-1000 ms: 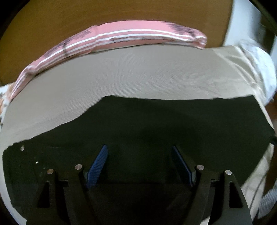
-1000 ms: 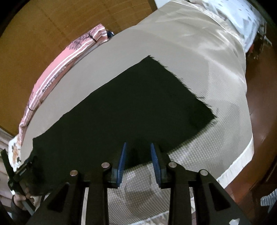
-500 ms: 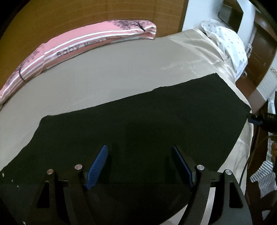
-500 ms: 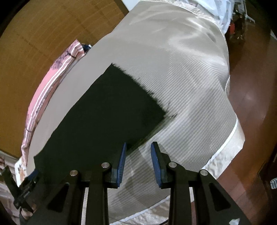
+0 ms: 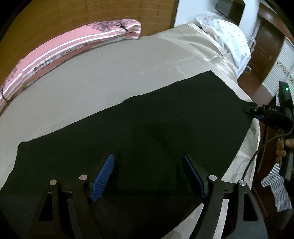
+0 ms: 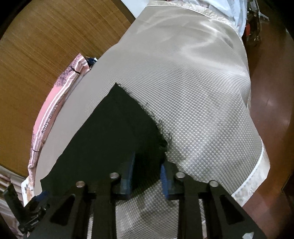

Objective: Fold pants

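Note:
The black pants lie flat across a beige bedspread. My left gripper is open, its blue pads spread wide just above the near edge of the pants. In the right wrist view the pants end in a frayed hem corner. My right gripper is open with its pads on either side of that near corner, the cloth lying between them. The right gripper also shows in the left wrist view, at the far right corner of the pants. The left gripper shows in the right wrist view, at bottom left.
A pink striped pillow lies along the wooden headboard. A white spotted cloth sits at the bed's far right corner. Brown wooden floor lies beyond the bed's edge. A striped cloth lies on the floor.
My right gripper has moved toward the hem corner of the pants, which now lies between its pads. The left wrist view has swung right; the left gripper stays open over the pants.

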